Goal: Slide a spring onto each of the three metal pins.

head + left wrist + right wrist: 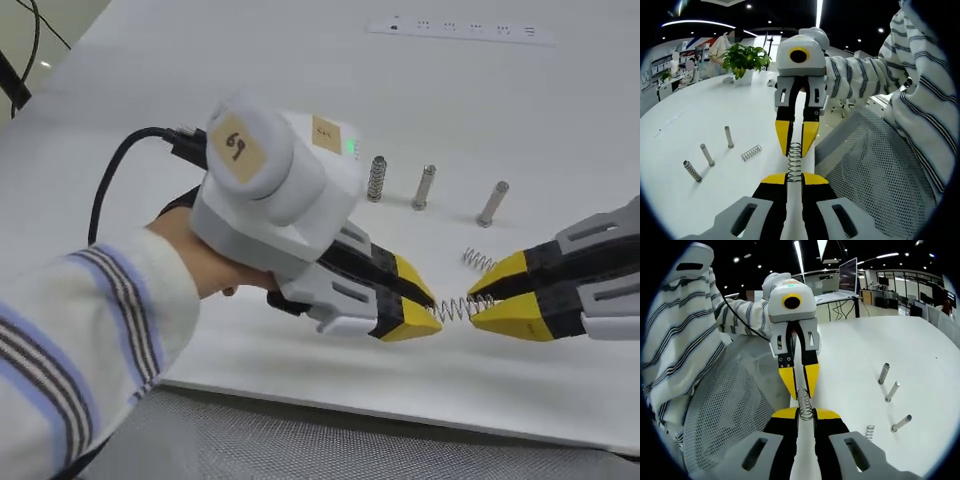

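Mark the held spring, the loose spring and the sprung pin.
held spring [462,306], head view, middle coils
loose spring [479,260], head view, middle coils
sprung pin [376,180], head view, coils round its shaft

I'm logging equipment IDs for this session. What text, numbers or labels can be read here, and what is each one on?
"69": handwritten on a tan sticker on the round cap of the left gripper.
Second tan sticker, on the same gripper's body: too small to read.
Marks on the white power strip at the far edge of the table: too small to read.
Wall signs in the left gripper view: blurred.
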Demonstrator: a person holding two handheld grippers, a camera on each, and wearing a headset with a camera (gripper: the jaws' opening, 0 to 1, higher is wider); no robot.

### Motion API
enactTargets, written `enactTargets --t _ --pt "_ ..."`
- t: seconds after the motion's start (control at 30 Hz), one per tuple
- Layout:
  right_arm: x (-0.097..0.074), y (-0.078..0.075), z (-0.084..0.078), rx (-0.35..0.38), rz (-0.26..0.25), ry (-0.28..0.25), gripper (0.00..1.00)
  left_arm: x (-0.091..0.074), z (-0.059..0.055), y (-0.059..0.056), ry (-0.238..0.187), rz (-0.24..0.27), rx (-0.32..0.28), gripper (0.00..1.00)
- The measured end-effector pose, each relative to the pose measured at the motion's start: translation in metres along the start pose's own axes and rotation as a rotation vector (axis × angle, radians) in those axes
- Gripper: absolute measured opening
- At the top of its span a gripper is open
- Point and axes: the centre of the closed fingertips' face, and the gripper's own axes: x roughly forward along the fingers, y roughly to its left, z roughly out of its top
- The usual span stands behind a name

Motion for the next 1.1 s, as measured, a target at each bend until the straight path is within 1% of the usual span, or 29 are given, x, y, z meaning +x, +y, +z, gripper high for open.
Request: enactTargets --t 0.1,0.27,0.3,0.43,0.47,0.5,0.53,0.57,0.6,0.63,0.7,0.87,1.0,1.1 --pt "0.0 0.0 0.002 -0.02 0.005 0.031 0.09 0.0 0.0 0.001 -0.009 0.011 -0.013 0.03" --pt "-0.002 0.0 0.004 -0.062 0.005 0.087 0.09 0.004 0.001 0.001 -0.027 0.028 -0.016 0.03" --pt "-0.003 -0.001 0.001 -0.062 -0.007 0.124 0.09 0.005 0.001 0.002 -0.029 0.034 -0.019 0.03" --pt "-0.003 0.0 0.0 -0.095 -0.014 0.173 0.09 0.012 0.001 0.002 -0.029 0.044 0.008 0.03" --pt "-0.003 0.001 0.001 -0.092 -0.013 0.177 0.08 0.013 0.001 0.001 -0.028 0.043 0.02 0.03" --pt "-0.004 0.004 0.006 -0.088 -0.005 0.171 0.08 0.014 -0.002 0.003 -0.008 0.056 0.044 0.03" --pt "-0.004 0.005 0.009 -0.08 -0.007 0.165 0.08 0.016 0.0 0.001 -0.022 0.053 0.05 0.03" --pt "-0.005 0.005 0.012 -0.084 -0.009 0.17 0.08 0.017 0.003 0.0 -0.034 0.047 0.035 0.03" --pt "-0.005 0.006 0.012 -0.094 -0.006 0.181 0.08 0.017 0.004 -0.001 -0.043 0.046 0.028 0.03" --pt "-0.006 0.005 0.009 -0.113 -0.01 0.214 0.08 0.017 0.005 -0.001 -0.049 0.052 0.038 0.03" --pt "-0.005 0.006 0.009 -0.127 -0.013 0.231 0.08 0.017 0.005 -0.001 -0.054 0.058 0.05 0.03" --pt "-0.002 0.007 0.017 -0.158 -0.019 0.255 0.08 0.018 0.008 -0.002 -0.067 0.063 0.08 0.03" --pt "-0.003 0.004 0.016 -0.191 -0.035 0.31 0.08 0.017 0.009 0.001 -0.078 0.077 0.087 0.03" --pt "-0.004 0.003 0.017 -0.193 -0.039 0.33 0.08 0.018 0.012 0.001 -0.09 0.079 0.097 0.03"
